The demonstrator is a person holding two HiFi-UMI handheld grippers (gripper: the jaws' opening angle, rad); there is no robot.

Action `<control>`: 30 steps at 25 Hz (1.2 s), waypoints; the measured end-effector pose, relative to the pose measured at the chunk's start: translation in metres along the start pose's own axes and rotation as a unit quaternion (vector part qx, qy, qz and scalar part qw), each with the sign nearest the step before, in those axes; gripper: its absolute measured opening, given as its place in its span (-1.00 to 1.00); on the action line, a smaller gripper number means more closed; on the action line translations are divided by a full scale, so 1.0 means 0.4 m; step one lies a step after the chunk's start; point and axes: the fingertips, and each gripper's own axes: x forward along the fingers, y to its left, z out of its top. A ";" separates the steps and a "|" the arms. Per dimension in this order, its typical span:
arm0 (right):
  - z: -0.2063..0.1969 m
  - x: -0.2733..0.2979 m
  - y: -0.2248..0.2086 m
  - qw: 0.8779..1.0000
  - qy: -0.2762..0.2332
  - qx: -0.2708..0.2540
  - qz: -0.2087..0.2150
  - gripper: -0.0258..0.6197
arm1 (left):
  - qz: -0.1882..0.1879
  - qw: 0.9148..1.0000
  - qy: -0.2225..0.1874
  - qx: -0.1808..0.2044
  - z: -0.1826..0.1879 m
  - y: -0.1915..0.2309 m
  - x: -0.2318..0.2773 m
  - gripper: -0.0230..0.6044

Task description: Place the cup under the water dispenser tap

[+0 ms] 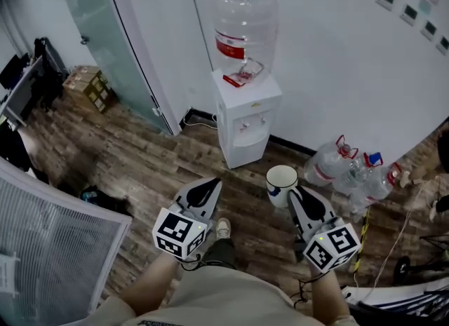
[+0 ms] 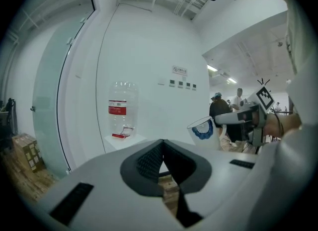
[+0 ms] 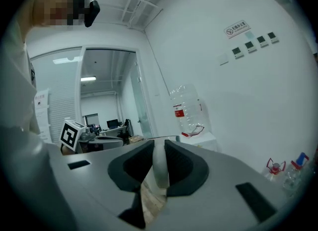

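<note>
A white water dispenser (image 1: 242, 125) with a clear bottle (image 1: 245, 30) on top stands against the far wall; its taps (image 1: 251, 123) sit in a recess at the front. The bottle also shows in the left gripper view (image 2: 120, 108) and the right gripper view (image 3: 186, 111). My right gripper (image 1: 293, 193) is shut on the handle (image 3: 159, 168) of a white cup (image 1: 280, 181) with a blue mark, held upright above the floor, short of the dispenser. The cup (image 2: 203, 130) is seen from the side too. My left gripper (image 1: 203, 190) is shut and empty (image 2: 163, 148).
Several empty water bottles (image 1: 351, 167) lie on the floor right of the dispenser. A glass door (image 1: 105, 30) and cardboard boxes (image 1: 88, 83) are at the left. A white slatted panel (image 1: 49, 247) stands at the lower left. People (image 2: 218, 111) stand in the background.
</note>
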 end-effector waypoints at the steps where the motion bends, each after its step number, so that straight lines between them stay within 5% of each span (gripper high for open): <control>1: 0.008 0.035 -0.010 1.000 0.002 -0.001 -0.004 -0.70 | -0.002 1.000 0.001 0.000 0.007 0.033 0.020 -0.91; 16: 0.063 0.382 -0.124 0.999 -0.002 -0.011 -0.046 -0.70 | -0.045 0.999 0.010 0.006 0.046 0.312 0.256 -0.91; 30: -0.118 0.600 -0.330 0.999 -0.053 -0.004 -0.002 -0.70 | -0.013 0.998 0.032 -0.053 -0.179 0.394 0.501 -0.91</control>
